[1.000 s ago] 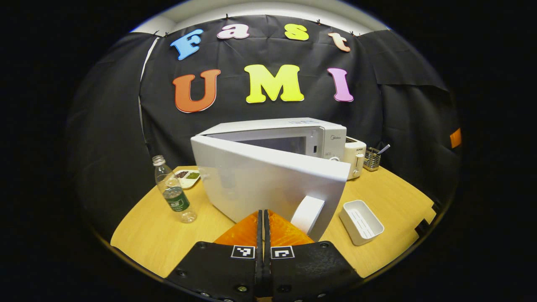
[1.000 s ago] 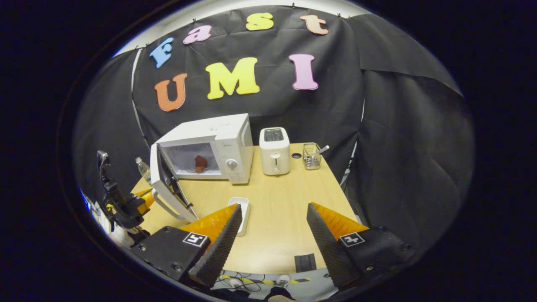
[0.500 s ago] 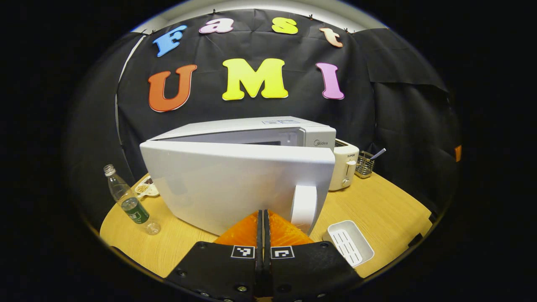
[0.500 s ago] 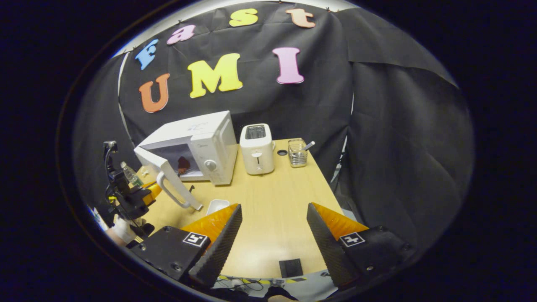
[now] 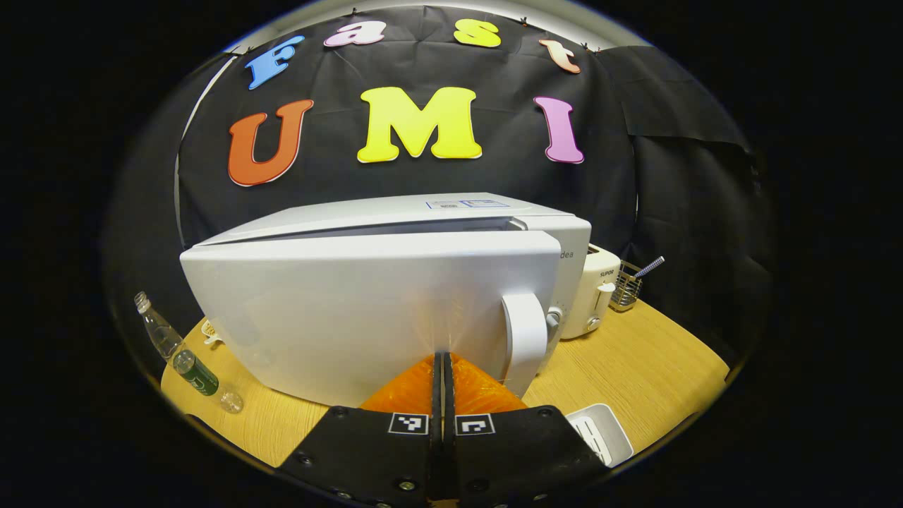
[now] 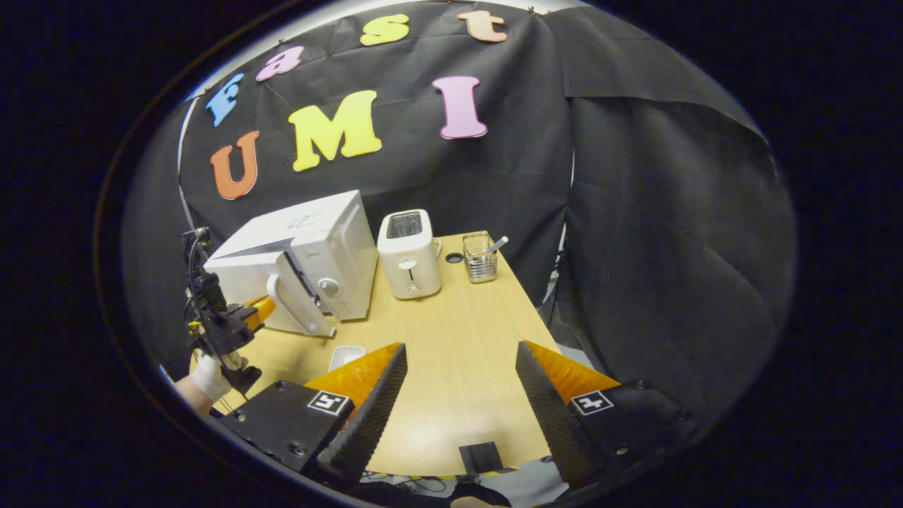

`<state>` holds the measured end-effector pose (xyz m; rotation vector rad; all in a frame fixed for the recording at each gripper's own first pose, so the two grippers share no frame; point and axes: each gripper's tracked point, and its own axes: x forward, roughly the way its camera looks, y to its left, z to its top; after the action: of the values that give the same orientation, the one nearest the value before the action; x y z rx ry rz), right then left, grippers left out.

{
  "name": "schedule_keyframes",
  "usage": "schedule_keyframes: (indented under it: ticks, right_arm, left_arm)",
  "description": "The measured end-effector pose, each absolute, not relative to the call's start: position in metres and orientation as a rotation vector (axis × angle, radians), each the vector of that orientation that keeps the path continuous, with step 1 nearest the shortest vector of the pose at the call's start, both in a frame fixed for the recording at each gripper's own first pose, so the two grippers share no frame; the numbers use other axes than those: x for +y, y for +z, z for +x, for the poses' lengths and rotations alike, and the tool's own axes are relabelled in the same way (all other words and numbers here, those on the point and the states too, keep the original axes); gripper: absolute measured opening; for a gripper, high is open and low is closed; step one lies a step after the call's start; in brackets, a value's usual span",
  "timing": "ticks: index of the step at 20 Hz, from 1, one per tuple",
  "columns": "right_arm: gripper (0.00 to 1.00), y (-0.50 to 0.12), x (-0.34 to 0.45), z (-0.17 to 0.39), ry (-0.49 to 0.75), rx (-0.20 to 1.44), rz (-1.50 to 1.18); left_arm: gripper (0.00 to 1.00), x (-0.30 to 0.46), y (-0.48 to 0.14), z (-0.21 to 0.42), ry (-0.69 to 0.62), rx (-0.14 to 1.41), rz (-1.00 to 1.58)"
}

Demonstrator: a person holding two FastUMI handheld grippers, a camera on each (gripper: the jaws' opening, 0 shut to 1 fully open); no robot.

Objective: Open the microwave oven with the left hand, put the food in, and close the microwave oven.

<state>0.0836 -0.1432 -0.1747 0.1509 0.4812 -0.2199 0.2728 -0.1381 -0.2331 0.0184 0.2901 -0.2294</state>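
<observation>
The white microwave point(image 5: 423, 209) stands on the wooden table, its door point(image 5: 353, 310) swung almost to the body with a narrow gap along the top edge. My left gripper point(image 5: 442, 355) is shut with nothing in it, tips touching the door's outer face just left of the white handle point(image 5: 525, 339). In the right gripper view the microwave point(image 6: 310, 240) sits at the left, the left gripper point(image 6: 247, 314) against its door, held by a gloved hand point(image 6: 208, 374). My right gripper point(image 6: 460, 347) hangs open over the table's front. The food is hidden behind the door.
A white toaster point(image 6: 409, 254) and a wire utensil holder point(image 6: 480, 257) stand right of the microwave. A small white tray point(image 6: 346, 355) lies in front of the door. A plastic bottle point(image 5: 187, 356) stands at the left edge. A black block point(image 6: 483, 455) sits at the table's front.
The left gripper has pushed the door from about half open to nearly closed, hiding the food inside. The right gripper drew back and turned slightly, still open.
</observation>
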Motion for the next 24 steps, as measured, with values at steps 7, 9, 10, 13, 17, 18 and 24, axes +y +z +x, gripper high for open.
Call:
schedule_keyframes:
  ticks: [7,9,10,13,17,18,24]
  right_arm:
    - [0.99,-0.173,-0.146,0.089,-0.234,0.495,0.157]
    - [0.99,-0.173,-0.148,0.089,-0.238,0.496,0.153]
    - [0.99,-0.174,-0.148,0.089,-0.239,0.499,0.154]
    - [0.99,-0.17,-0.144,0.091,-0.228,0.5,0.154]
    - [0.99,-0.159,-0.138,0.091,-0.222,0.47,0.144]
    - [0.99,-0.157,-0.135,0.091,-0.221,0.461,0.149]
    - [0.99,-0.155,-0.113,0.082,-0.228,0.442,0.137]
  left_arm:
    - [0.0,-0.144,-0.233,0.297,-0.224,0.292,0.021]
    - [0.0,-0.144,-0.231,0.303,-0.216,0.283,0.022]
    - [0.0,-0.145,-0.235,0.304,-0.21,0.305,0.01]
    - [0.0,-0.148,-0.236,0.299,-0.187,0.309,0.036]
    - [0.0,-0.13,-0.226,0.271,-0.168,0.3,0.04]
    - [0.0,-0.123,-0.22,0.263,-0.162,0.288,0.034]
    - [0.96,-0.1,-0.209,0.219,-0.158,0.263,0.059]
